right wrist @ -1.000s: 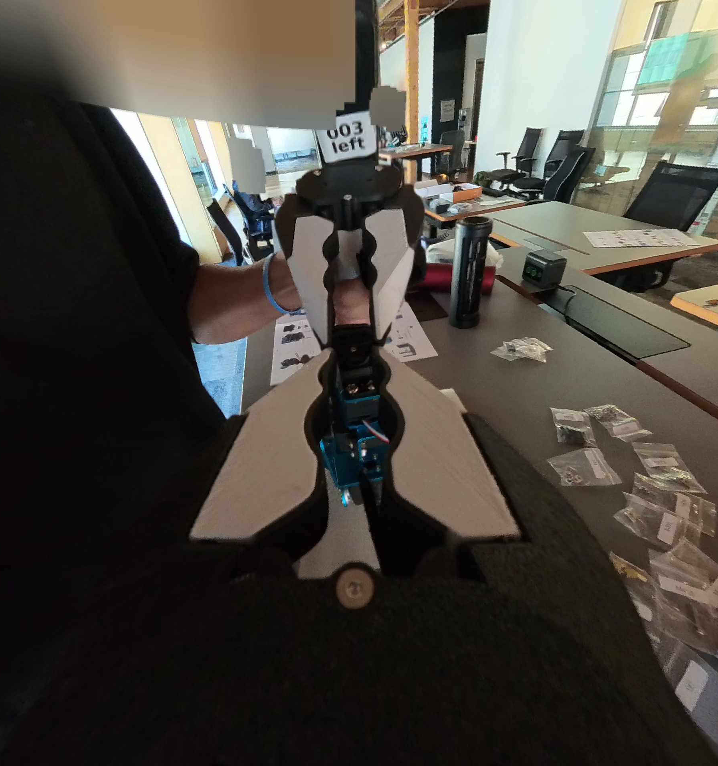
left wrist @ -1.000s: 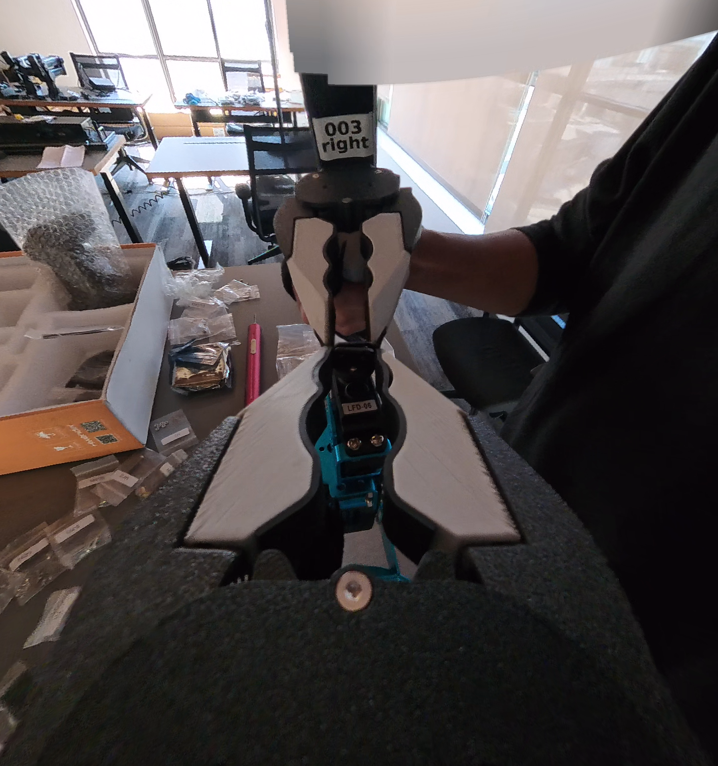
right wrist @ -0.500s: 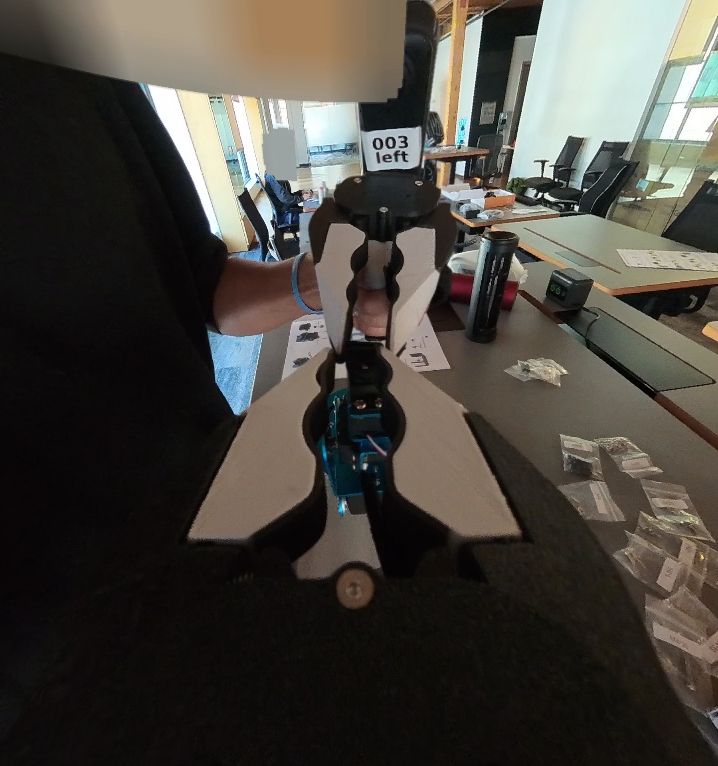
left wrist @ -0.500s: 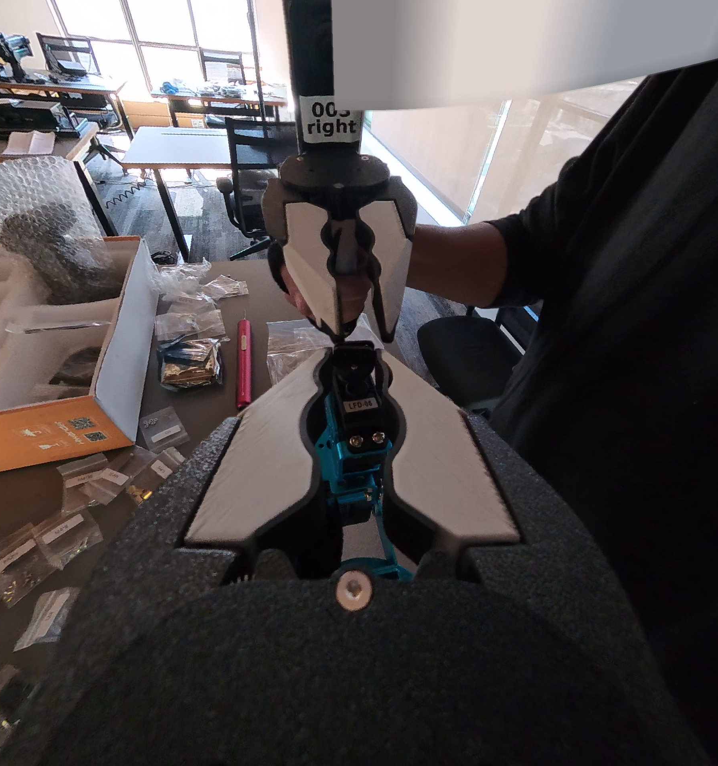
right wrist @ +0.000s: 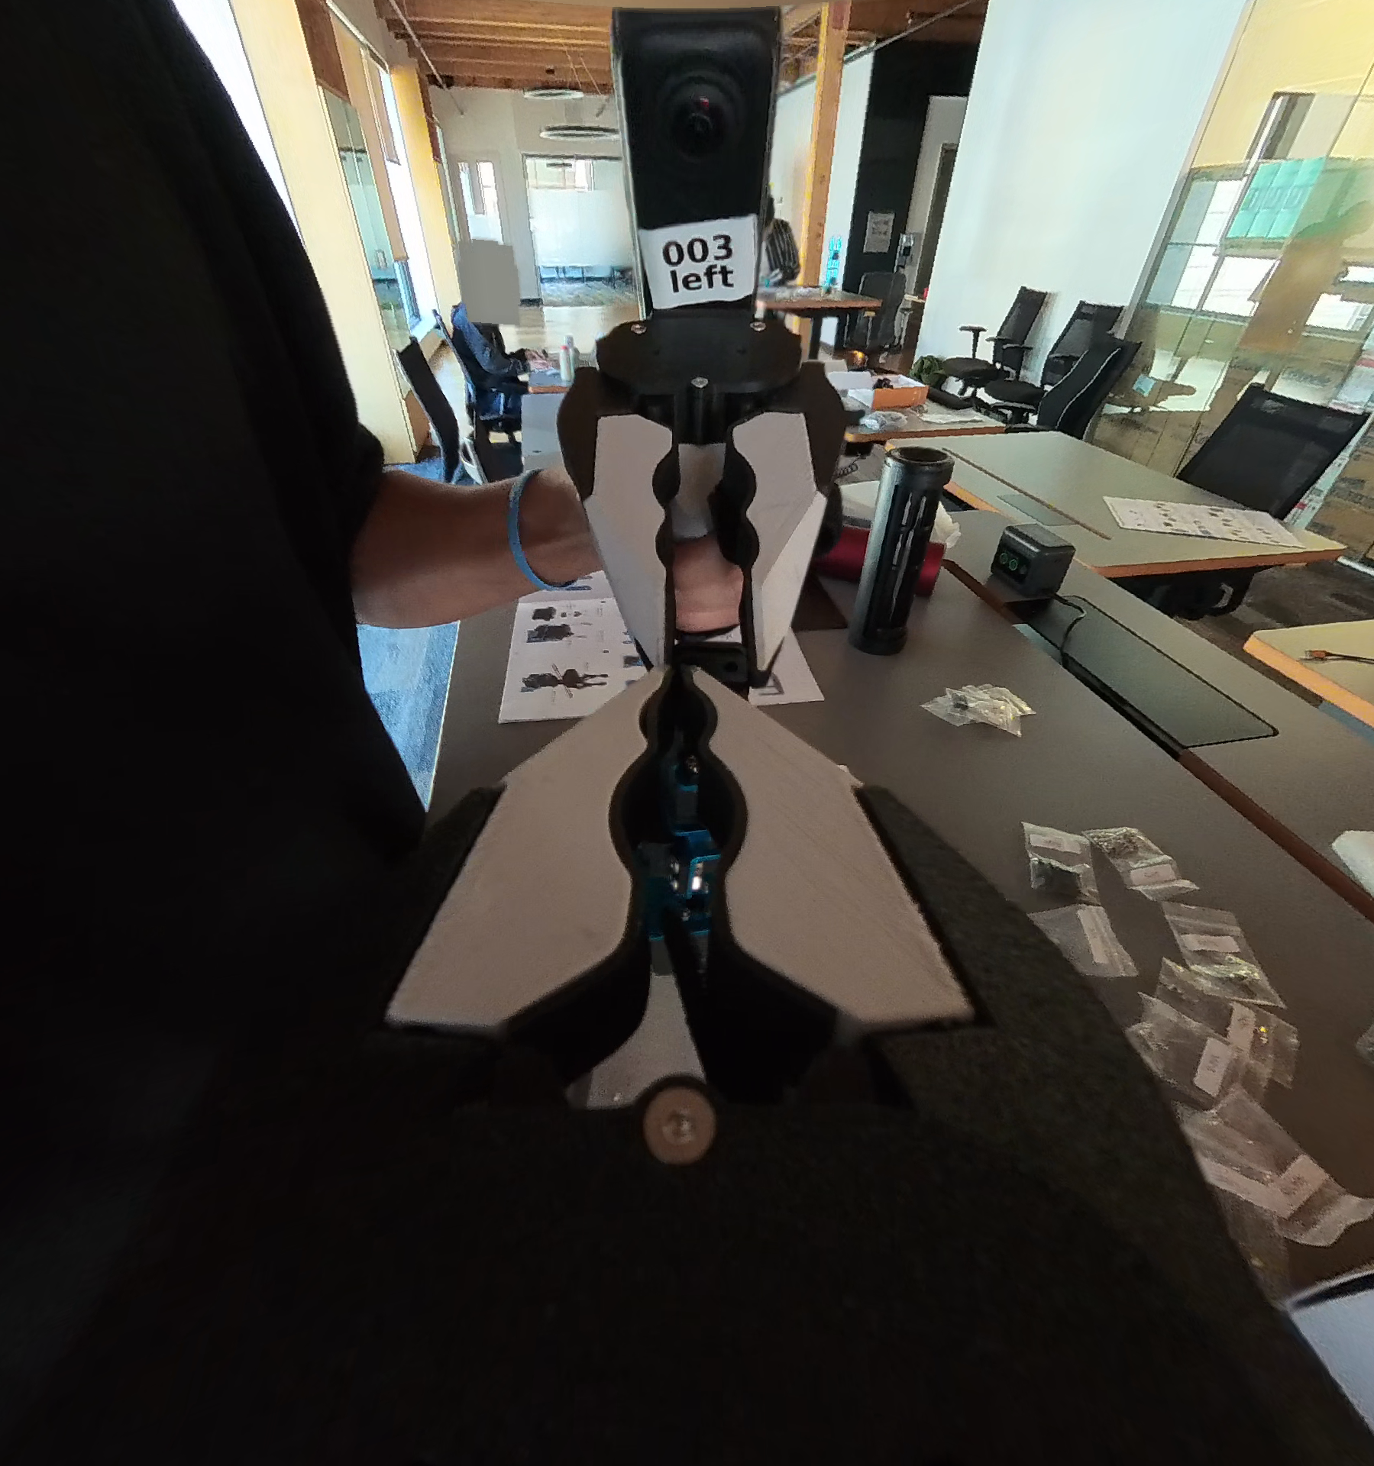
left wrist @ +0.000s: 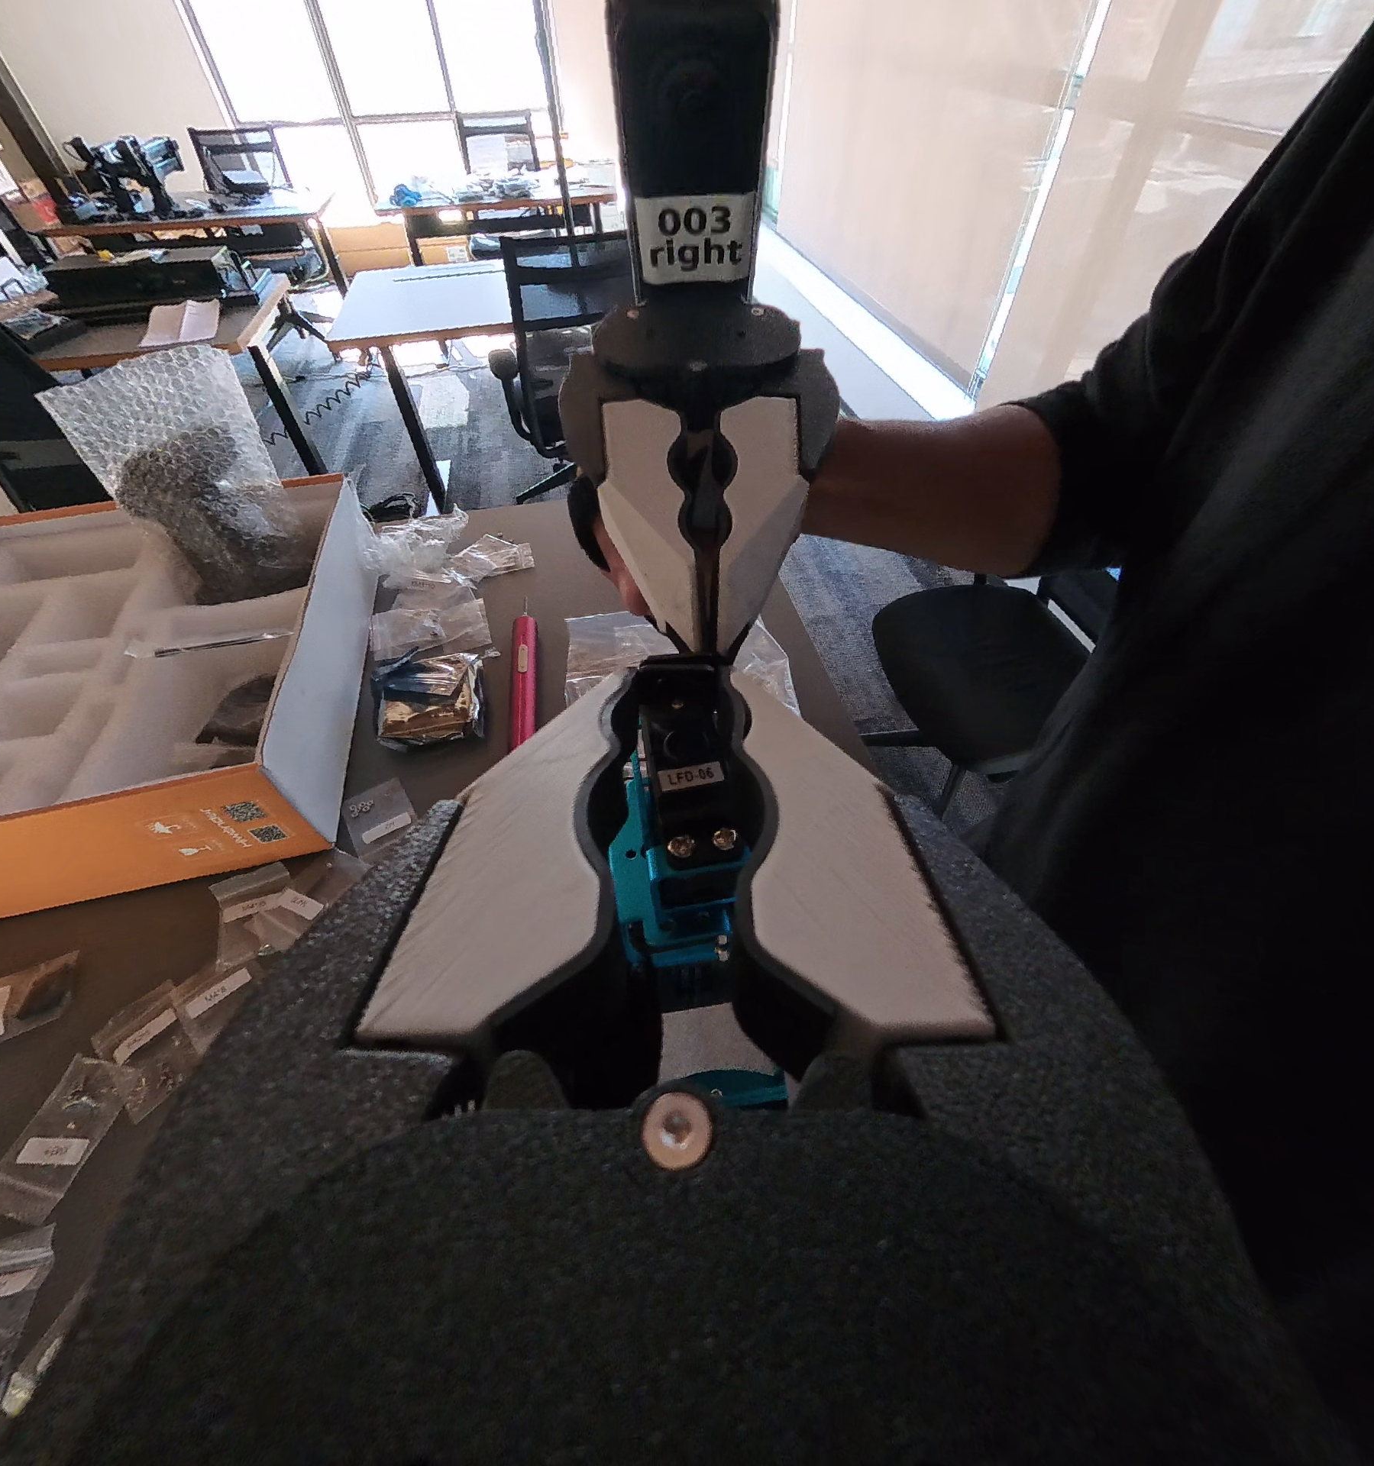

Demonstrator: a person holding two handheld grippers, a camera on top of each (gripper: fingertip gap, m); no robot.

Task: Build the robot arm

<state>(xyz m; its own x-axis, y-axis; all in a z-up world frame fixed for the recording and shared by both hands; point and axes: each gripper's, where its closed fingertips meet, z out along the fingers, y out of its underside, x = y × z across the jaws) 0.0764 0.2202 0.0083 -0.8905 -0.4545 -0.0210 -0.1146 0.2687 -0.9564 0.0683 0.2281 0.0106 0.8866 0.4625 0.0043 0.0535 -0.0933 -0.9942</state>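
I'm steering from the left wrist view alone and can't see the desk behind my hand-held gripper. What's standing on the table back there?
Observer: A black cylinder stands upright on the table, beyond the left hand-held gripper.
Operator: Anything lying flat there?
Observer: Printed sheets lie on the table below that gripper, apart from the cylinder.
Operator: How does the right hand-held gripper look from its own camera?
Observer: Its fingers are nearly together, with blue parts of the servo assembly between them.
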